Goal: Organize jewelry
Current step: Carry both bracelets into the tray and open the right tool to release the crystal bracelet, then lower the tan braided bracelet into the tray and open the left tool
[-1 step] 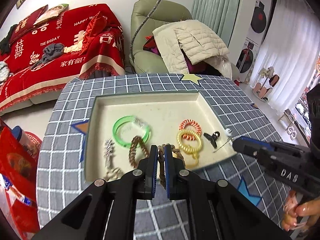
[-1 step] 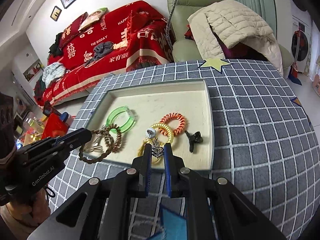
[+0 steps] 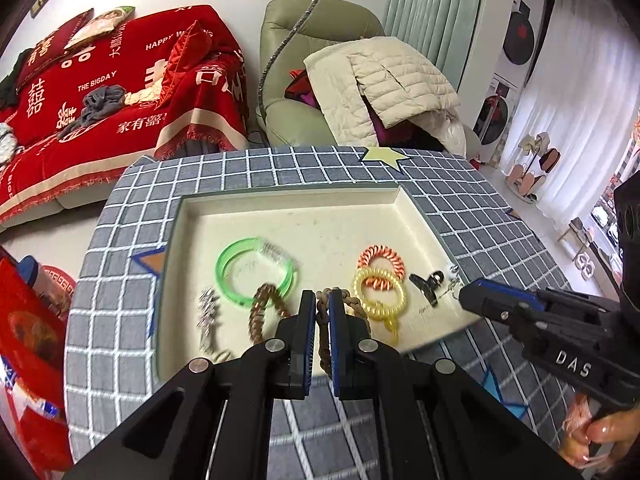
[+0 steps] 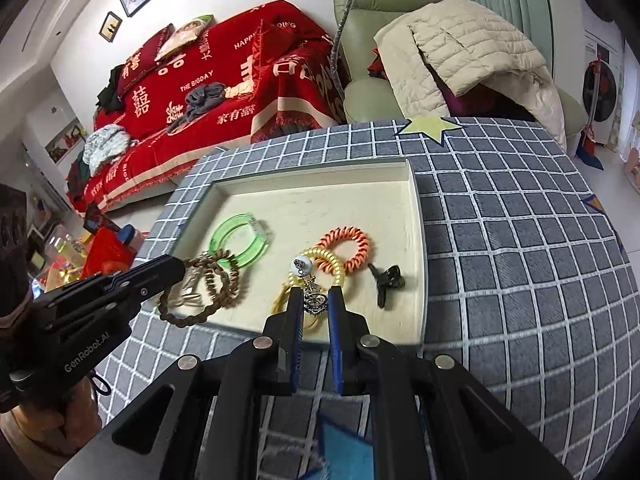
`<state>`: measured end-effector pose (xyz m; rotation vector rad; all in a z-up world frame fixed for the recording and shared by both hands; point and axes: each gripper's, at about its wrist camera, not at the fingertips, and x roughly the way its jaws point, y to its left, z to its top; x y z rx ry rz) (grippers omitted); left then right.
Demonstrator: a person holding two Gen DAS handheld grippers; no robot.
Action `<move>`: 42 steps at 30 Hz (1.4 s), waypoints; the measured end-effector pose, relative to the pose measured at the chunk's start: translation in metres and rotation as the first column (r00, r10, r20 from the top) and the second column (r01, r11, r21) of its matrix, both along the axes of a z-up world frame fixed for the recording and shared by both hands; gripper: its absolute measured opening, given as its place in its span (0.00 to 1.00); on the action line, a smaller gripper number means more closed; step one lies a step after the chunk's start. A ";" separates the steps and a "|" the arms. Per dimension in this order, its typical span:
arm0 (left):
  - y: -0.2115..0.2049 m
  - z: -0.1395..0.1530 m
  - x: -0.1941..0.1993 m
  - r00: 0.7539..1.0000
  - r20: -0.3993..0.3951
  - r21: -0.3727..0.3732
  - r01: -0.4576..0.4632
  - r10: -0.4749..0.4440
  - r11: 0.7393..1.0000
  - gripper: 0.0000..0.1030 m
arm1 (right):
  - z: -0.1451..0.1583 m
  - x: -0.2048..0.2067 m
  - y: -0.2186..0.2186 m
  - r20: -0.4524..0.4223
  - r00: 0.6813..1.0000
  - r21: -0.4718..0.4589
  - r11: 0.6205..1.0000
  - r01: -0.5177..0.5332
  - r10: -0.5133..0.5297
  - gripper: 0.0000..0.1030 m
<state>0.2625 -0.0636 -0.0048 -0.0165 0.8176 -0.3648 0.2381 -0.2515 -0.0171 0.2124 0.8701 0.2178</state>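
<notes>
Left wrist view shows a cream tray [image 3: 288, 216] on a grey checked bench [image 3: 132, 288]. At lower centre, the left hand-held gripper [image 3: 319, 312] is clenched on a brown beaded bracelet [image 3: 322, 328], whose loops trail left toward a green bangle [image 3: 256, 274]. At lower right, the right hand-held gripper [image 3: 464, 294] pinches a thin silver earring with a pearl-like stud [image 3: 452, 276], beside a black clip [image 3: 428, 284].

Right wrist view places that earring at centre, dangling over the tray near a yellow coil tie [image 4: 316, 276] and an orange coil tie [image 4: 346, 248].

Risks: the bracelet's loose loops could snag the bangle or a silver piece [image 3: 208, 316] at lower left and drag them along. The earring is tiny and held by little material, so a tilt or jolt might let it slip, or its chain might catch the yellow coil.

The bracelet looks woody, matte and doubled over; the earring appears ornate, though blur hides its detail.
</notes>
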 end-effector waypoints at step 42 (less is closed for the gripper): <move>-0.037 -0.051 0.030 1.000 -0.029 0.190 0.005 0.000 0.982 0.27 | -0.051 0.046 -0.006 -0.091 0.996 0.032 0.999 0.029 -0.026 0.55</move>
